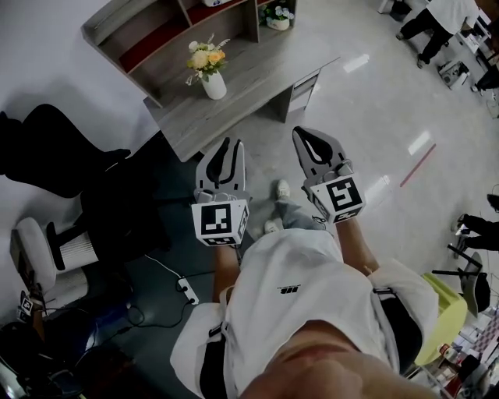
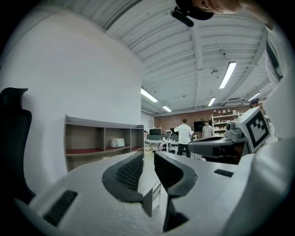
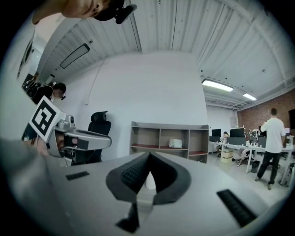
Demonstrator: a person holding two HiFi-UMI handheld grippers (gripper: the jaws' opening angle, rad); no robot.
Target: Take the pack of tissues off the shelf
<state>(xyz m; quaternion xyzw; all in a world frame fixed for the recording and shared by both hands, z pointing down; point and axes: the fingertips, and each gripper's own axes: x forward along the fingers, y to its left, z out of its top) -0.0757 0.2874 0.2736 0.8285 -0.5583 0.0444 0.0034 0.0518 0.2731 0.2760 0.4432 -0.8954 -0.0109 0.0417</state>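
Observation:
The pack of tissues (image 2: 117,142) is a small white block in the middle compartment of the grey shelf (image 2: 92,138), on its red lining. It also shows in the right gripper view (image 3: 175,143), and barely at the top edge of the head view (image 1: 214,2). Both grippers are held in the air well short of the shelf (image 1: 156,39) and the desk (image 1: 242,86). My left gripper (image 1: 226,152) has a narrow gap between its jaws and nothing in it (image 2: 148,154). My right gripper (image 1: 312,144) has its tips together (image 3: 149,154) and holds nothing.
A white vase of flowers (image 1: 214,84) stands on the desk in front of the shelf. A second flower pot (image 1: 277,15) sits further right. A black office chair (image 1: 47,148) is at the left, a power strip (image 1: 187,292) lies on the floor. People stand at the desks behind (image 2: 183,136).

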